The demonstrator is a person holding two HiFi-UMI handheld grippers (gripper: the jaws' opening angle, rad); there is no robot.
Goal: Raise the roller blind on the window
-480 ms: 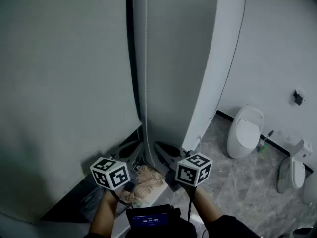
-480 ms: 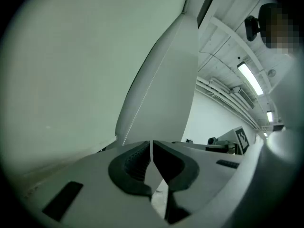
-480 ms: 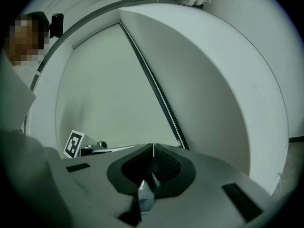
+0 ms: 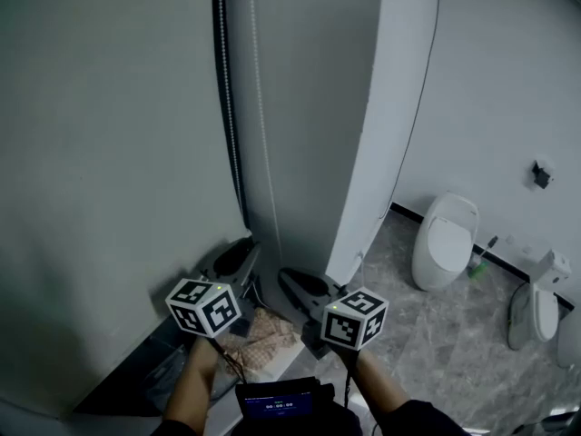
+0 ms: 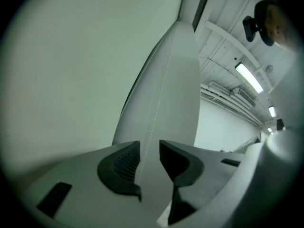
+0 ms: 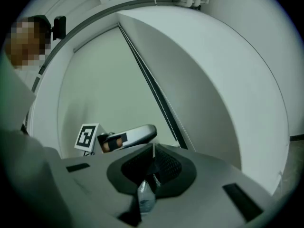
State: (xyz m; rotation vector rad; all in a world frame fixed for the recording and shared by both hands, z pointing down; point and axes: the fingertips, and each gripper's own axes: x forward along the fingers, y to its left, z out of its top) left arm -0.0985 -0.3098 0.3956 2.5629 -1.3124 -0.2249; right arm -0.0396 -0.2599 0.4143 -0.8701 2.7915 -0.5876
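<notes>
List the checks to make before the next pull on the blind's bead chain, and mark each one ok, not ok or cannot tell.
1. Bead chain runs between the jaws of the left gripper: ok.
2. Left gripper clamped on the chain: not ok. Its jaws stand apart, with the pads off the chain.
3. Right gripper closed: ok. Its jaws are together.
4. Right gripper holding the chain: cannot tell. Only a thin pale strand shows at its tip.
5. Roller blind raised: not ok. It is down.
</notes>
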